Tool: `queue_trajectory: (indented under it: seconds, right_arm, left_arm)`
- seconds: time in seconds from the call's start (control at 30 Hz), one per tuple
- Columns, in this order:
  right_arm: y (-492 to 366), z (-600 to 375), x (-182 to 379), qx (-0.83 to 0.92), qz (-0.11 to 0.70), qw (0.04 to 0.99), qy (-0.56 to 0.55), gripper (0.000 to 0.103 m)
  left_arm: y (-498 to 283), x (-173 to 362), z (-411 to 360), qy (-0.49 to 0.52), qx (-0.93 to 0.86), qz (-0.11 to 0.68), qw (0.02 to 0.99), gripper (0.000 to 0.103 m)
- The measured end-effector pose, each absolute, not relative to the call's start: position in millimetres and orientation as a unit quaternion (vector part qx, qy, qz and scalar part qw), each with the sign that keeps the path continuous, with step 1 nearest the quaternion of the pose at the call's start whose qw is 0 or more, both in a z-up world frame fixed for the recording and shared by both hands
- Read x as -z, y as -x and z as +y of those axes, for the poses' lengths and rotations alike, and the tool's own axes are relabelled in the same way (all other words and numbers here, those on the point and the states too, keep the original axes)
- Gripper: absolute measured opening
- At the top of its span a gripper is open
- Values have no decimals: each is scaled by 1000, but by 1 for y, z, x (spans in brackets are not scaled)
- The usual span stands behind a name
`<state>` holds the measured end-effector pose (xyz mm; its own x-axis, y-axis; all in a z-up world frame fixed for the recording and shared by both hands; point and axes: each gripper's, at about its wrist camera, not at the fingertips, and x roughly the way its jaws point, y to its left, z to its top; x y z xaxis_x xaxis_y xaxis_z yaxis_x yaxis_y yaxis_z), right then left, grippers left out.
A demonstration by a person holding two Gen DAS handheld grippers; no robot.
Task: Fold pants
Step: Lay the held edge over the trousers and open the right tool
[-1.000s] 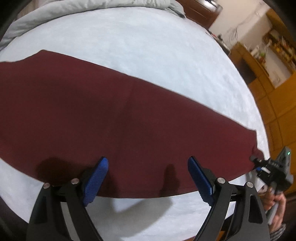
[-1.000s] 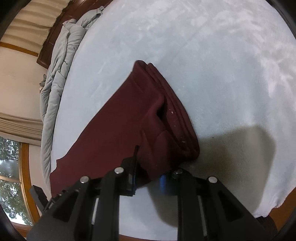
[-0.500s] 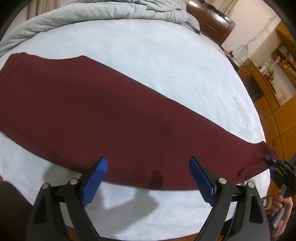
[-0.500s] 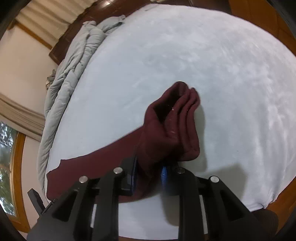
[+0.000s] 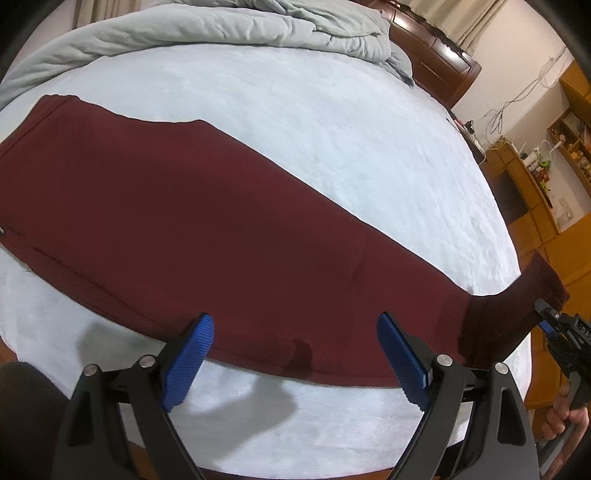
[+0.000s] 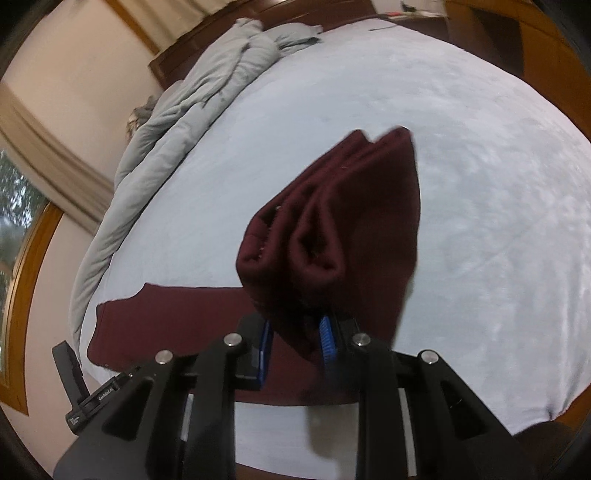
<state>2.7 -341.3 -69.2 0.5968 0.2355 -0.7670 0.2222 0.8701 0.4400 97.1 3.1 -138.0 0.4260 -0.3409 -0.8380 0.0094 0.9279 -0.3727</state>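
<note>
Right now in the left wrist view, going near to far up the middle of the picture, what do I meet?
Left hand-held gripper with open jaws → bare strip of white bed cover → maroon pants laid flat → more white bed cover → rumpled grey duvet at the far edge.

Left claw (image 5: pixel 295 354): black frame, 2 ribbed blue pads (image 5: pixel 188 360), silver screws. Right claw (image 6: pixel 295 347) alike.

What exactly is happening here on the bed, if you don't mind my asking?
A person with a gripper in each hand is folding dark red pants laid lengthwise on a pale blue bed. The right gripper is shut on the bunched cuff end and holds it lifted off the bed. The left gripper hovers open at the pants' near edge, holding nothing. A grey quilt lies bunched along the far side.
</note>
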Motion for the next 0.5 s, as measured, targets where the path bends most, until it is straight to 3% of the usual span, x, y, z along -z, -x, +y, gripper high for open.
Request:
queue_trajectory:
  seconds: [0.5]
  right_arm:
    - [-50, -230, 85, -79, 486, 848, -197, 22]
  left_arm:
    - [-85, 137, 47, 188, 86, 519, 830, 90]
